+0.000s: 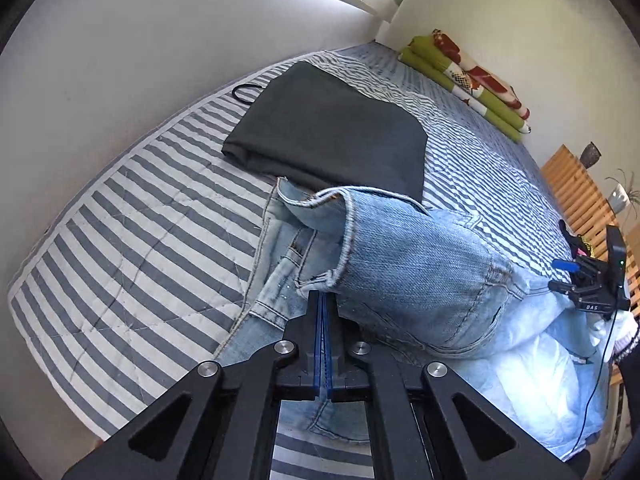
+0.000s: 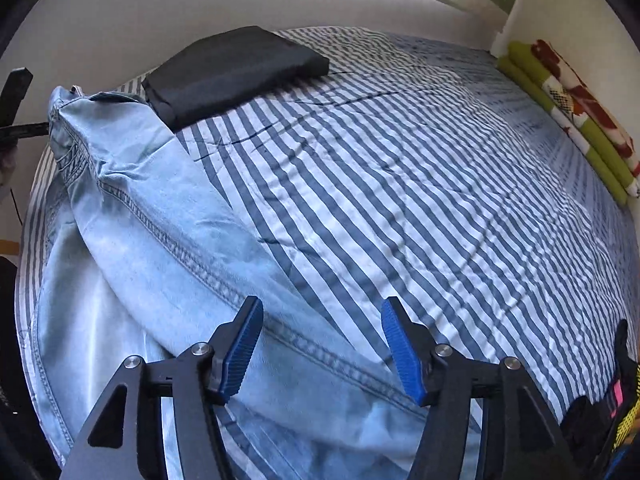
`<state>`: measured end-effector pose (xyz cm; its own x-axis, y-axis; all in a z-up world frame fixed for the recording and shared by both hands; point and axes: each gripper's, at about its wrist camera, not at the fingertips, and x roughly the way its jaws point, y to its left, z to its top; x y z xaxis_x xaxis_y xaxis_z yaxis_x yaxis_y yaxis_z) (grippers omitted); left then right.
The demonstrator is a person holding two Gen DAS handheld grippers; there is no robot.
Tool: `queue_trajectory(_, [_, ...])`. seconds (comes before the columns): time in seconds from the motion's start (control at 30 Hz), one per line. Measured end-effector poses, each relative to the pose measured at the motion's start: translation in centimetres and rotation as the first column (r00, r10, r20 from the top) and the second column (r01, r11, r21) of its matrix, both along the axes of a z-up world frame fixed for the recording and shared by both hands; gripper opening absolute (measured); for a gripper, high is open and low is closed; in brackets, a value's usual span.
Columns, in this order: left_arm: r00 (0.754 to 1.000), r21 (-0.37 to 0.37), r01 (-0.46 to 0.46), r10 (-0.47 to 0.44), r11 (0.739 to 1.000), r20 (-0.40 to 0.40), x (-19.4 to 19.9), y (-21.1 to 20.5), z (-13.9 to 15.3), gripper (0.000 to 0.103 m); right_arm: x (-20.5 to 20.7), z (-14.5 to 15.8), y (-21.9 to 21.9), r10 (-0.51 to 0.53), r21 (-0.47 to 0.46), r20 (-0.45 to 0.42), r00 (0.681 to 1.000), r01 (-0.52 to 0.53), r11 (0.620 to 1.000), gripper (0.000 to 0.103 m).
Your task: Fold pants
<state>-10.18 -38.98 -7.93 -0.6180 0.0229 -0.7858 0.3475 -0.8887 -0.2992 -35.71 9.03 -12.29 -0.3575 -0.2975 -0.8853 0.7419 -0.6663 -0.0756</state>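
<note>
Light blue jeans [image 1: 400,272] lie on the striped bed quilt [image 1: 140,220], one leg end raised and folded back over the rest. My left gripper [image 1: 323,298] is shut on that leg's hem. In the right wrist view the jeans [image 2: 160,220] run diagonally from the far left down to the near centre. My right gripper [image 2: 322,344] is open just above the leg's side seam, with denim under its left finger and bare quilt [image 2: 440,180] under the right one. The right gripper [image 1: 568,276] also shows at the right edge of the left wrist view.
A folded dark grey garment [image 1: 328,136] lies on the quilt just beyond the jeans, also in the right wrist view [image 2: 236,72]. A folded green and red blanket [image 1: 468,76] sits along the far wall. A black loop [image 1: 246,92] lies near the bed's edge. A wooden slatted frame [image 1: 576,188] stands at right.
</note>
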Motion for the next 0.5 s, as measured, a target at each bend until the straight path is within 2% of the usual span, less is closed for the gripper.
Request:
queue_trajectory(0.17, [0.999,-0.007,-0.050,0.050,0.999,0.009,0.1,-1.5,0.4,0.000,1.3,-0.9,-1.9,0.110,-0.011,0.074,0.991,-0.110,0.994,0.057])
queue_trajectory(0.23, [0.998,-0.003,-0.058,0.058,0.998,0.004,0.0,-1.8,0.5,0.000,2.7,-0.7,-2.0,0.147,0.002,0.061,0.987,-0.147,0.989,0.053])
queue_trajectory(0.37, [0.999,0.047,-0.003,0.005,0.999,-0.039,0.6,-1.1,0.6,0.000,3.6,-0.3,-1.2,0.125,0.051,0.032,0.992,-0.126,0.991,0.023])
queue_trajectory(0.43, [0.998,0.052,-0.022,0.025,0.998,-0.050,1.3,-0.8,0.6,0.001,3.5,0.1,-0.7,0.108,0.053,0.014,0.994,-0.109,0.993,0.022])
queue_trajectory(0.47, [0.998,0.067,-0.028,0.032,0.997,-0.058,1.7,-0.8,0.6,0.005,3.5,0.2,-0.6,0.101,0.059,0.008,0.995,-0.101,0.993,0.016])
queue_trajectory(0.5, [0.997,0.083,-0.039,0.045,0.996,-0.064,1.9,-1.0,0.7,0.016,3.5,0.2,-0.6,0.094,0.066,0.005,0.996,-0.094,0.993,0.011])
